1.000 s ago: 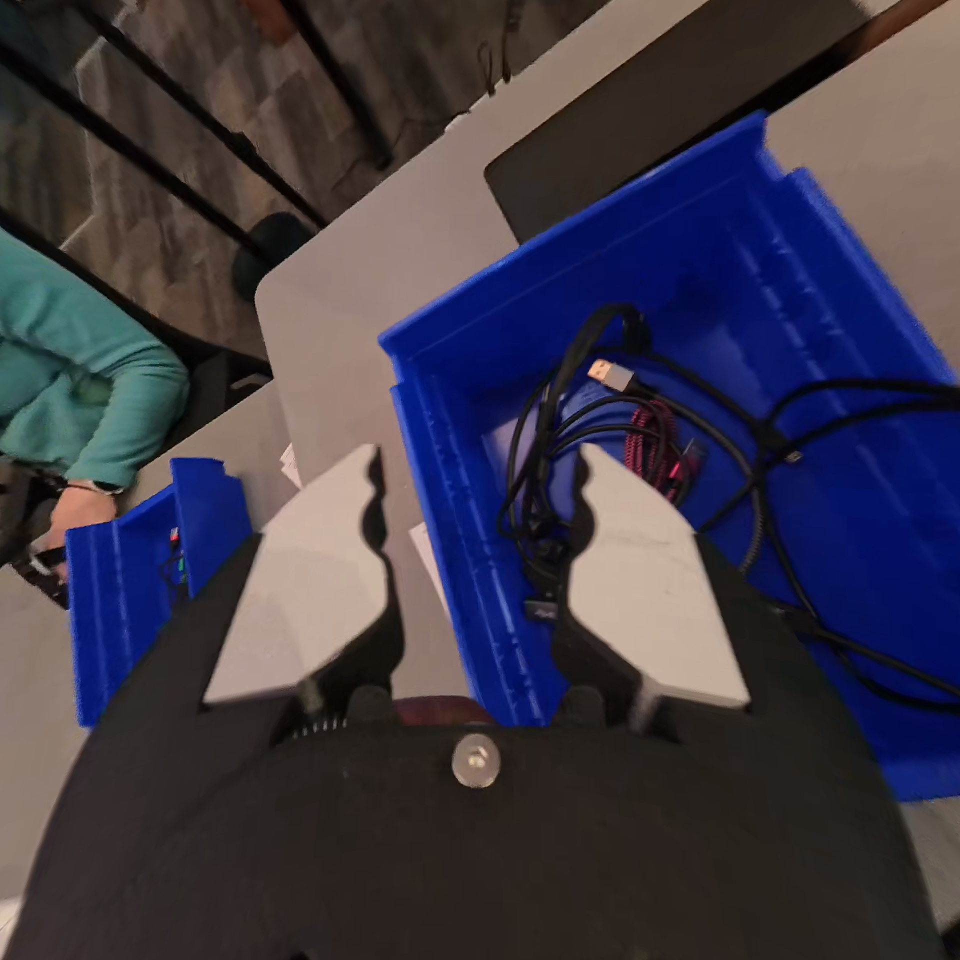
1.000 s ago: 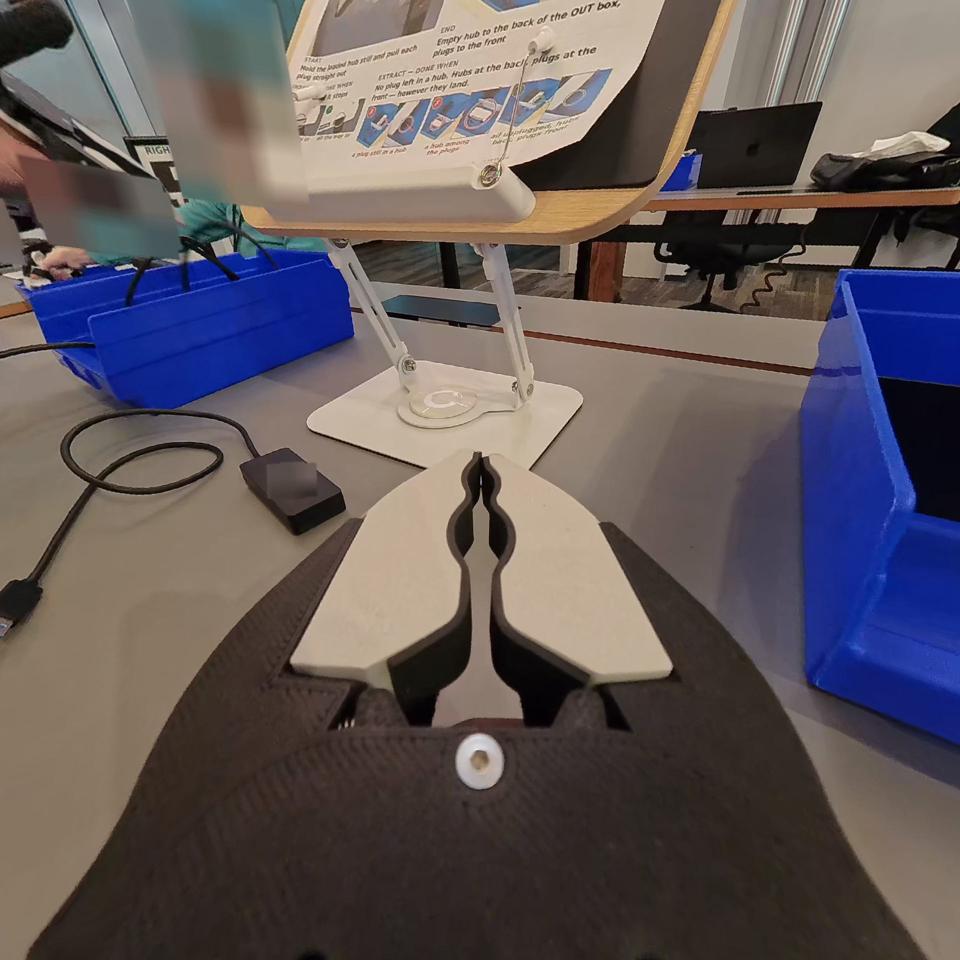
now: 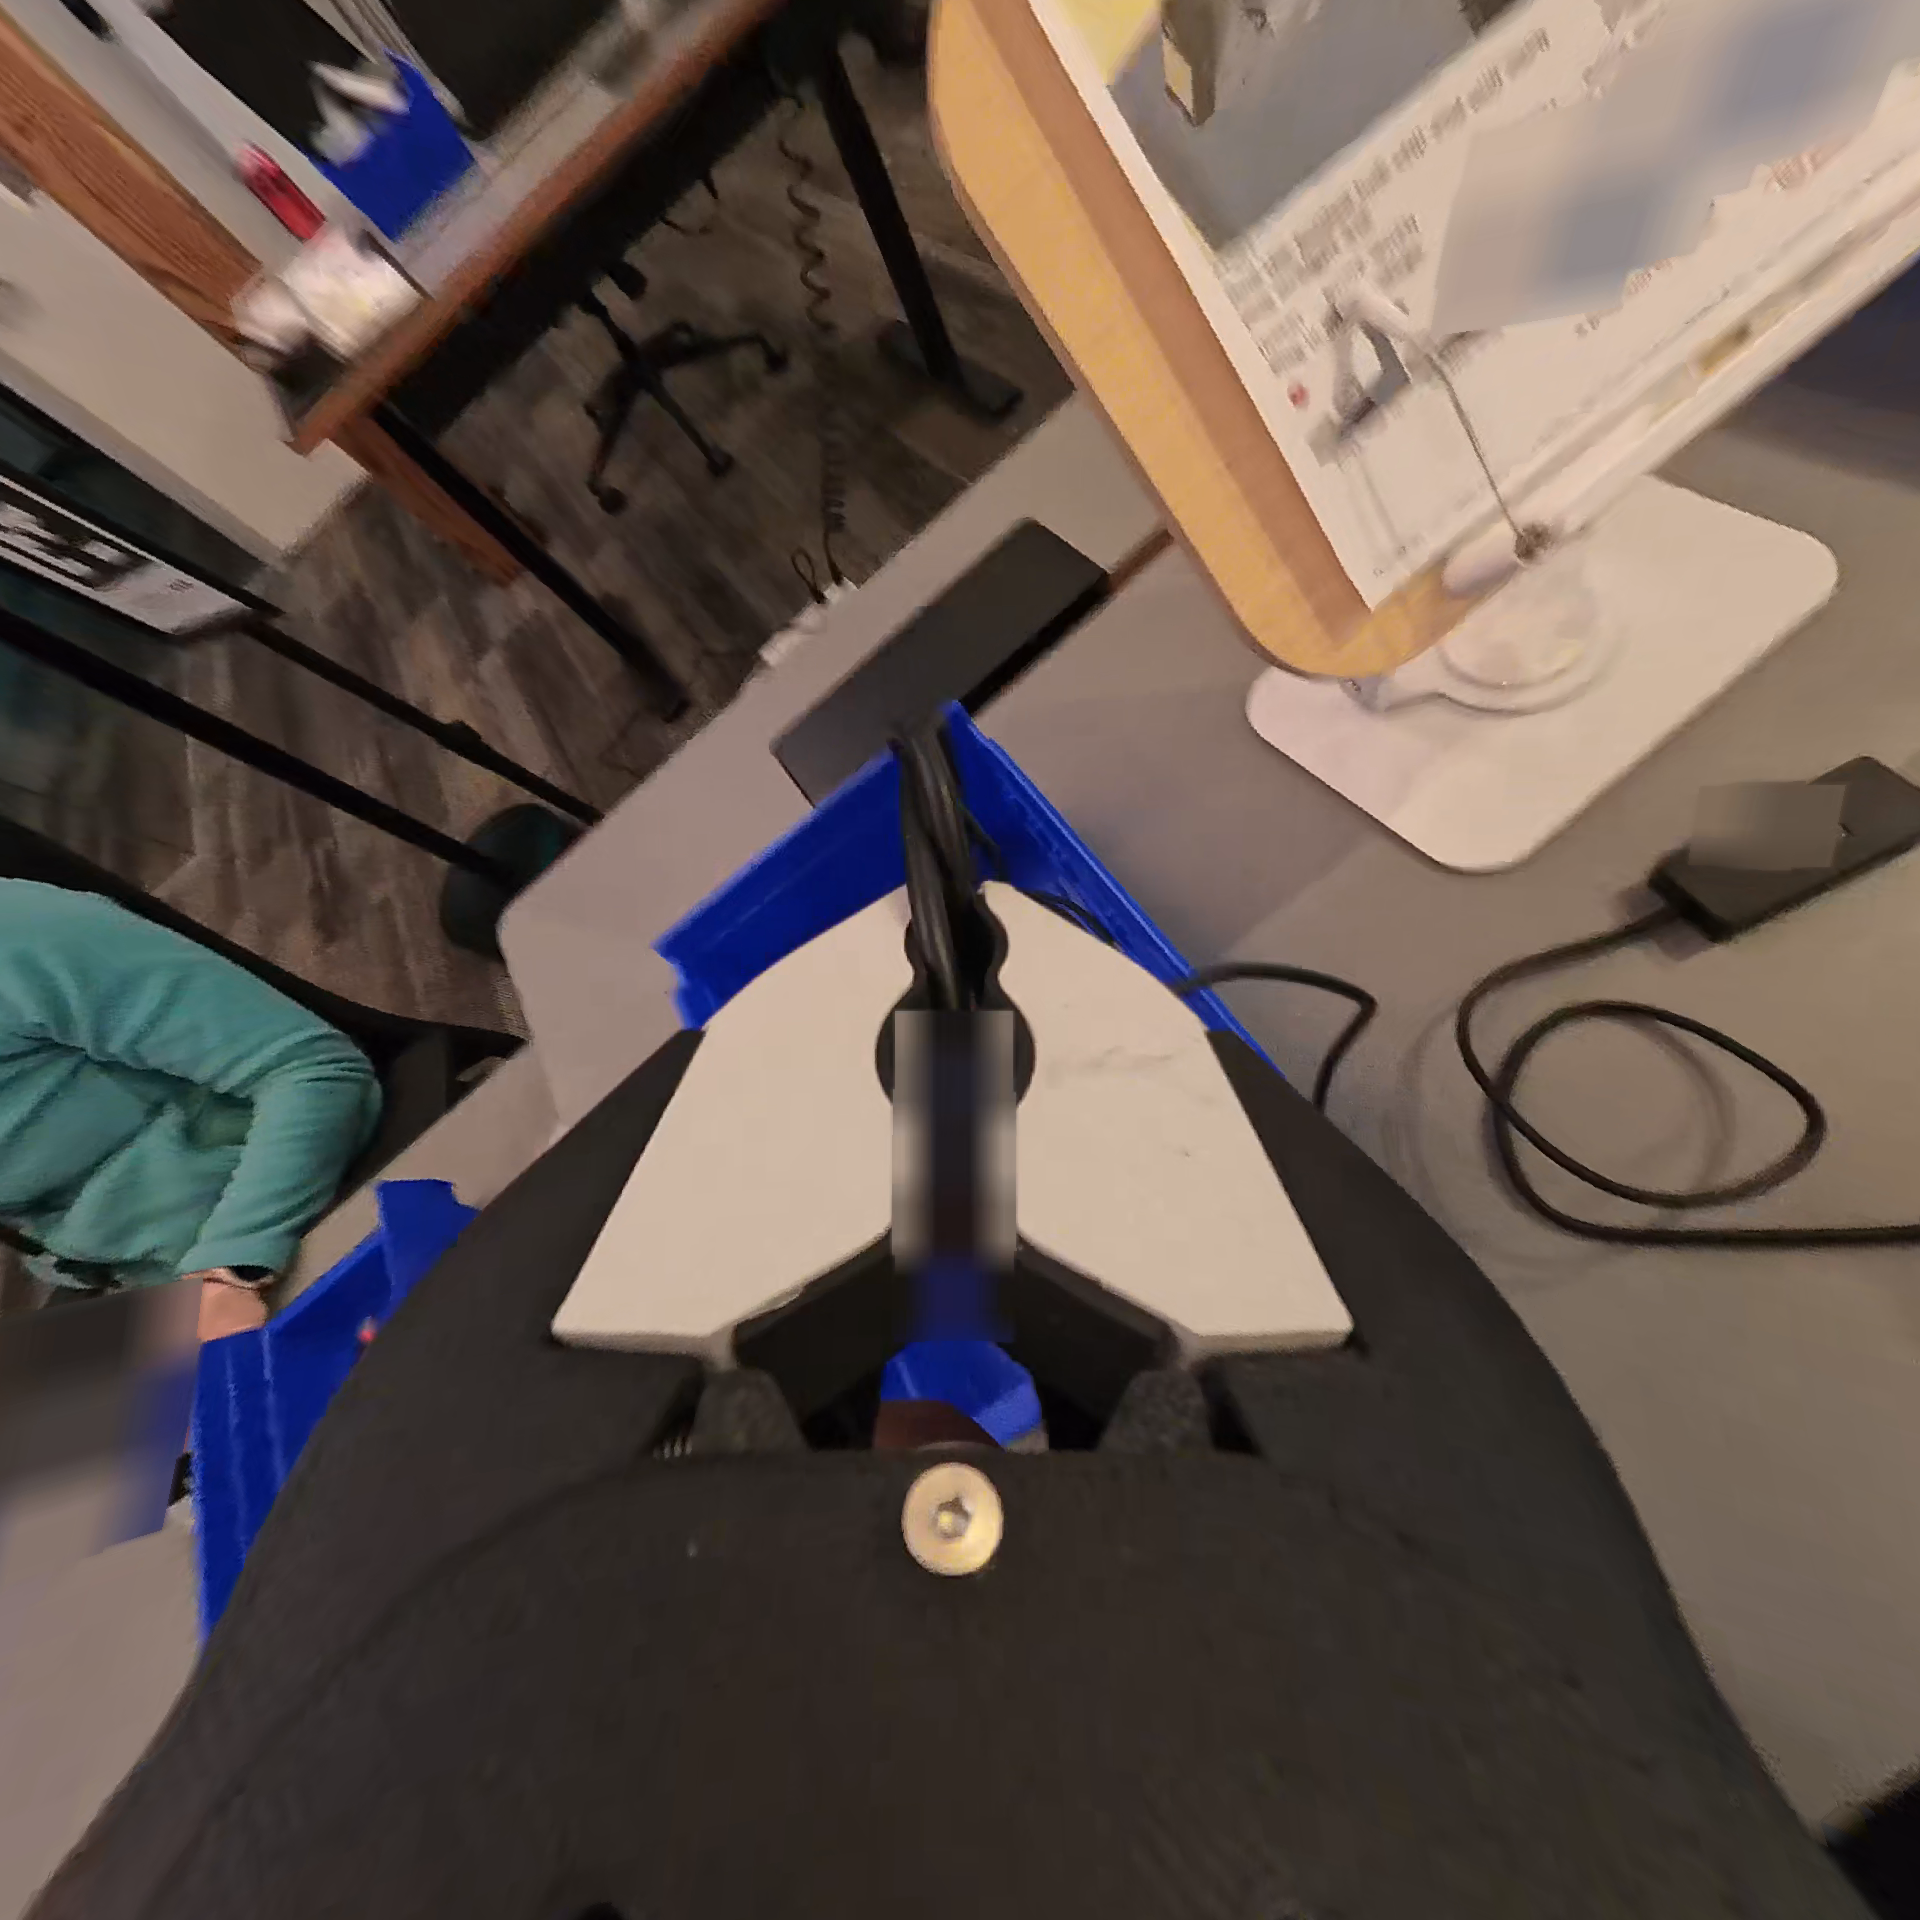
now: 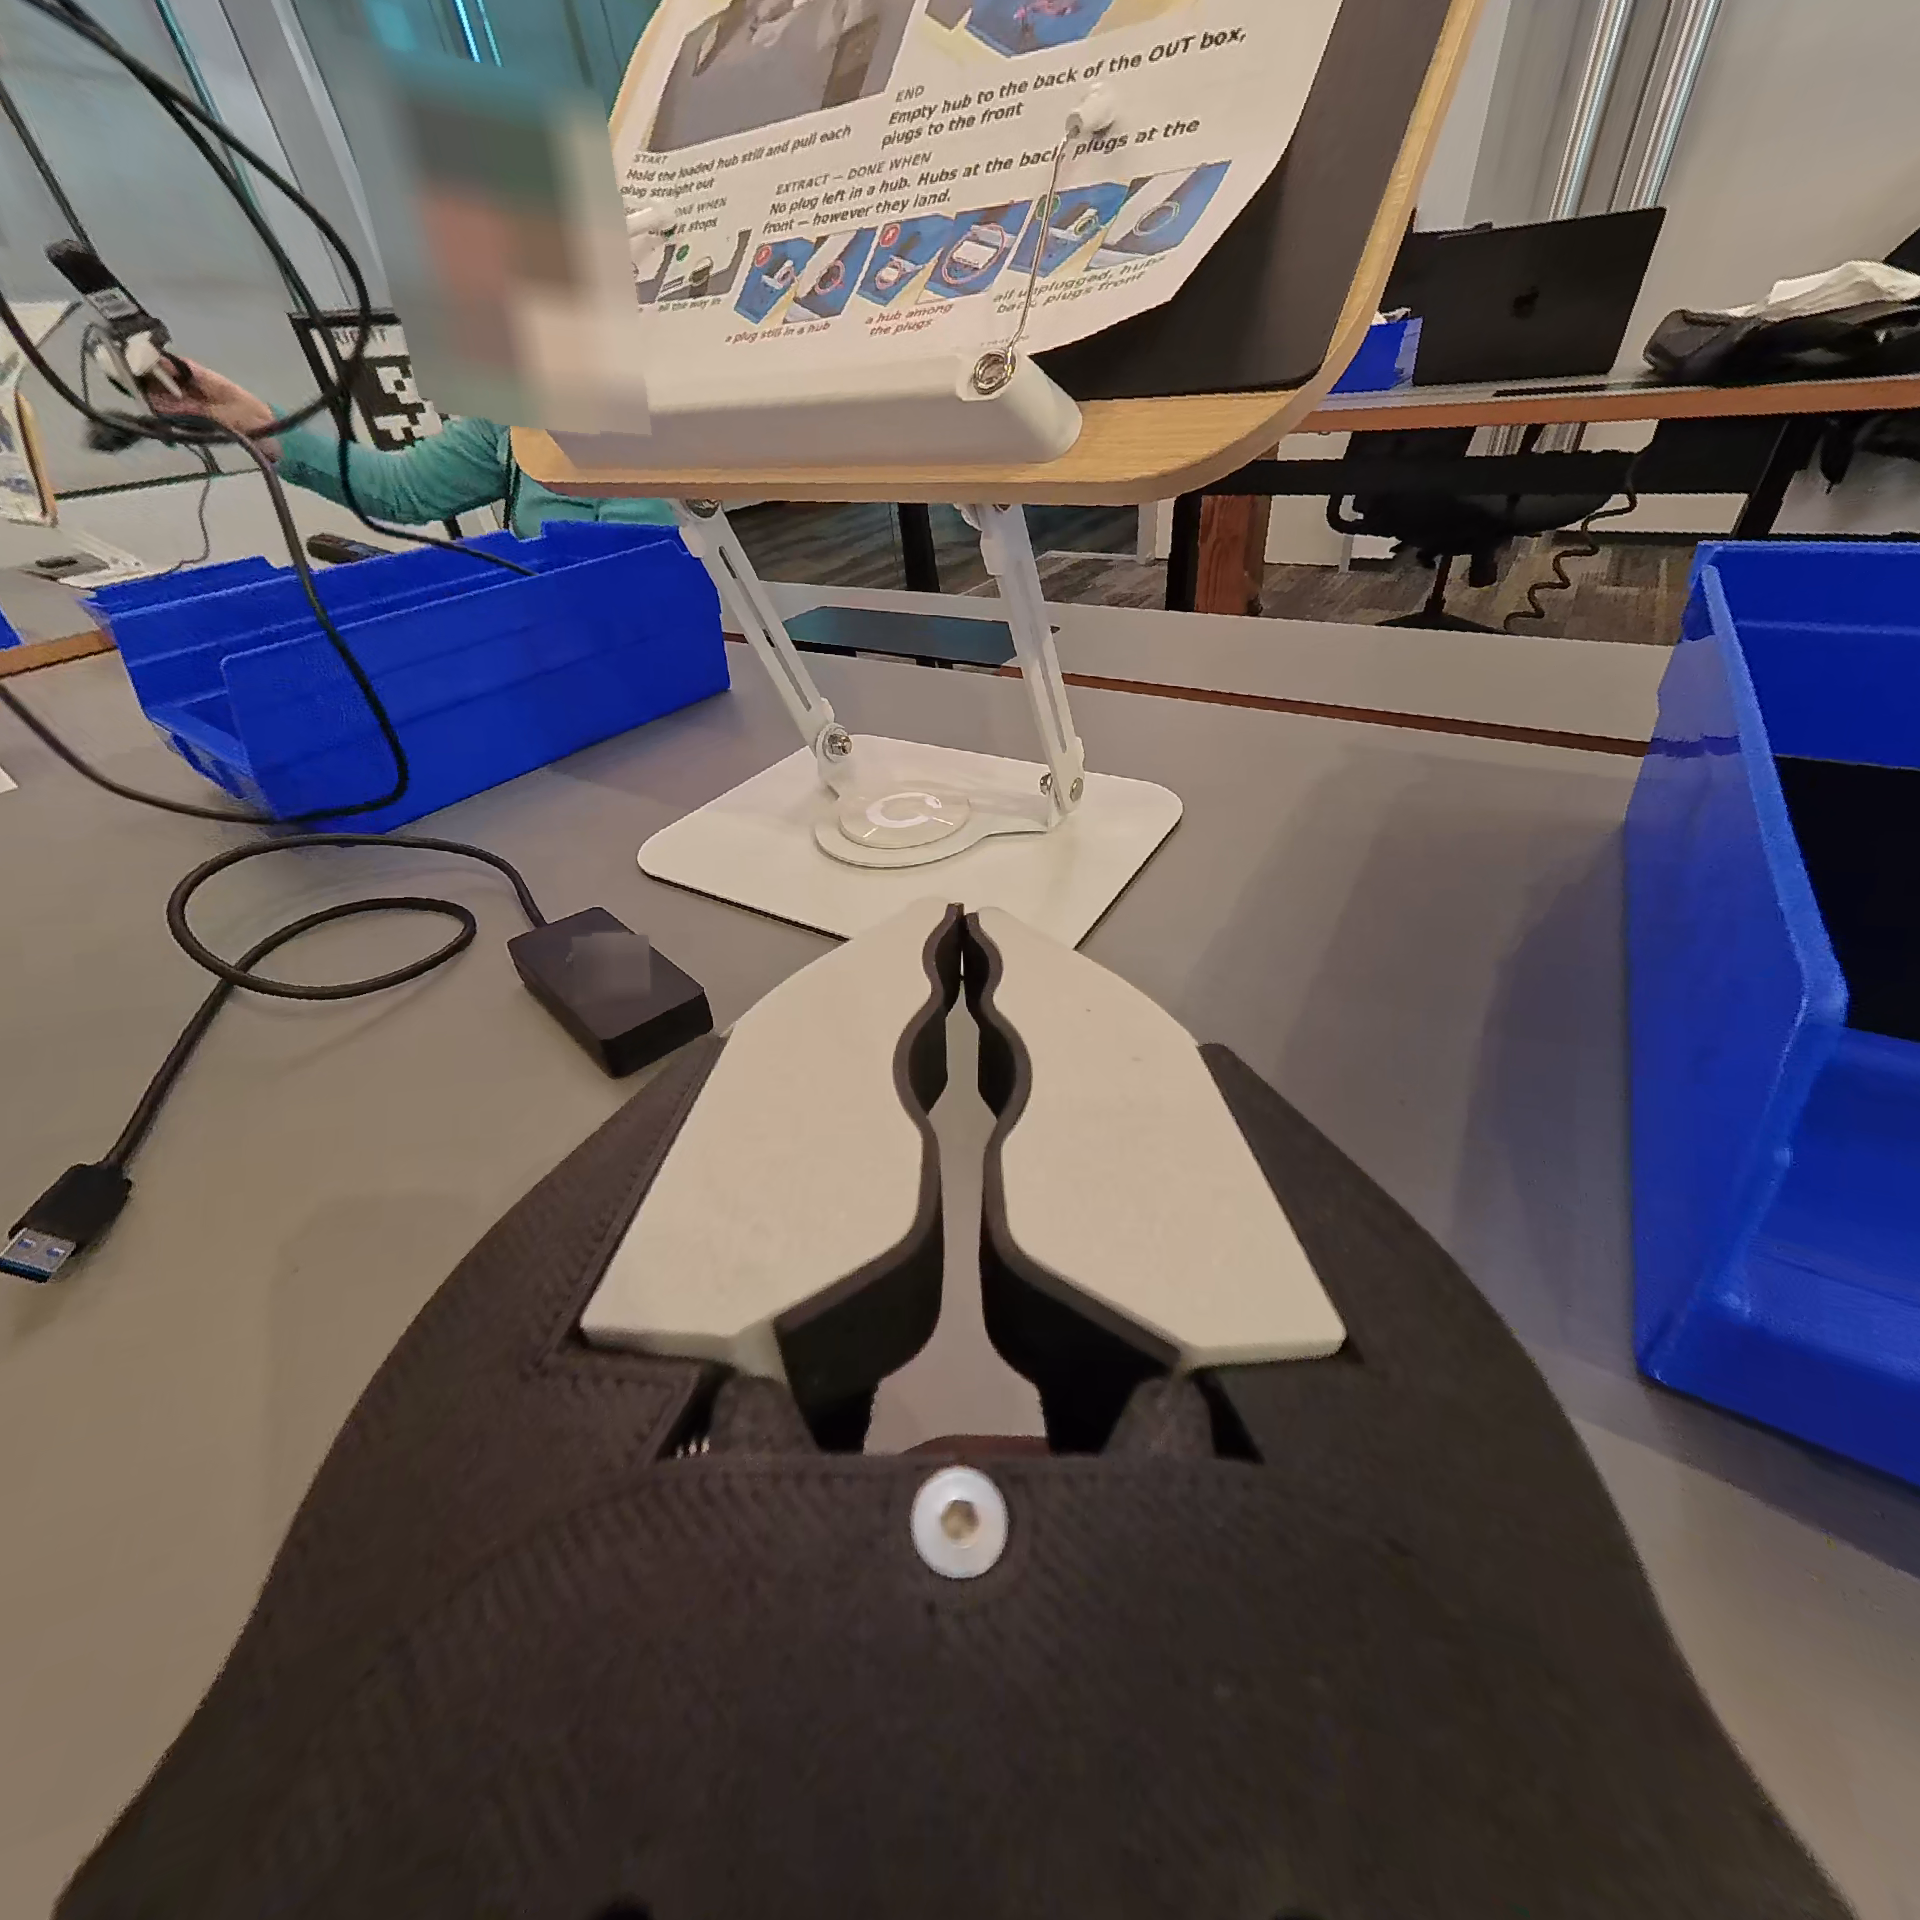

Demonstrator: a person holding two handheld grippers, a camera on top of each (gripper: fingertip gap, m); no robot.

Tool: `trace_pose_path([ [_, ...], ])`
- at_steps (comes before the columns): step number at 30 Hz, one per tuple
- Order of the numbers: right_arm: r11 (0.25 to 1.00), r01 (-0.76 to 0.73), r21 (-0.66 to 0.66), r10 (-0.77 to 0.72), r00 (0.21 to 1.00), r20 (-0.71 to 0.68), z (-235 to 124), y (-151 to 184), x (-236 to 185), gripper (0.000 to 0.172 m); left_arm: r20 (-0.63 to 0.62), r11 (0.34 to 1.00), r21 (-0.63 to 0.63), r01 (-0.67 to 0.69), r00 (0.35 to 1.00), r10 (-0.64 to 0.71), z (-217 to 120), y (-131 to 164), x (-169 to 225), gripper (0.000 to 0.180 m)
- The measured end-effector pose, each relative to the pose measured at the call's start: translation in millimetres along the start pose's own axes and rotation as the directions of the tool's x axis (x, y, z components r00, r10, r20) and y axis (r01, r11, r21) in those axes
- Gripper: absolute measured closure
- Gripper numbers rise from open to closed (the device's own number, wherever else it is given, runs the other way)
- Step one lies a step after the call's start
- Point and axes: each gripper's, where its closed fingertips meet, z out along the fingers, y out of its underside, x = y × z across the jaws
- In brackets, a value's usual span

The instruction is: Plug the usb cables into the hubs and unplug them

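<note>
Left fingers [image 3: 1122,997] clamping black cables [image 3: 935,831], two hubs

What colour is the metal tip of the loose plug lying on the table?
Blue, on the black plug; clearest in the right wrist view.

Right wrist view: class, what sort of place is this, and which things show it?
Probably an office-style workroom set up for cable practice: a grey table with blue bins, an instruction sheet on a stand, and a laptop on a desk behind.
</note>
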Motion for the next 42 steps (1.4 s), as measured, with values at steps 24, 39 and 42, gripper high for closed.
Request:
trace_pose_path([
  [24, 1.000, -0.001, 0.008, 0.001, 1.000, 0.007, -0.4, -1.5, -1.5, 0.172, 0.156, 0.862, 0.459, -0.217, 0.974, 0.163, -120.9, -100.3, 50.5, 0.177],
  [39, 1.000, -0.002, 0.006, 0.002, 1.000, -0.004, -0.9, -0.9, 0.7, 0.172, -0.024, 0.770, 0.560, -0.307, 0.922, 0.386, -122.9, -141.6, 191.1, 0.177],
  [42, 1.000, -0.004, 0.008, 0.004, 1.000, -0.005, -1.4, -1.0, 1.3, 0.172, -0.175, 0.799, 0.554, -0.231, 0.907, 0.384, -91.0, -133.1, 226.9, 0.177],
])
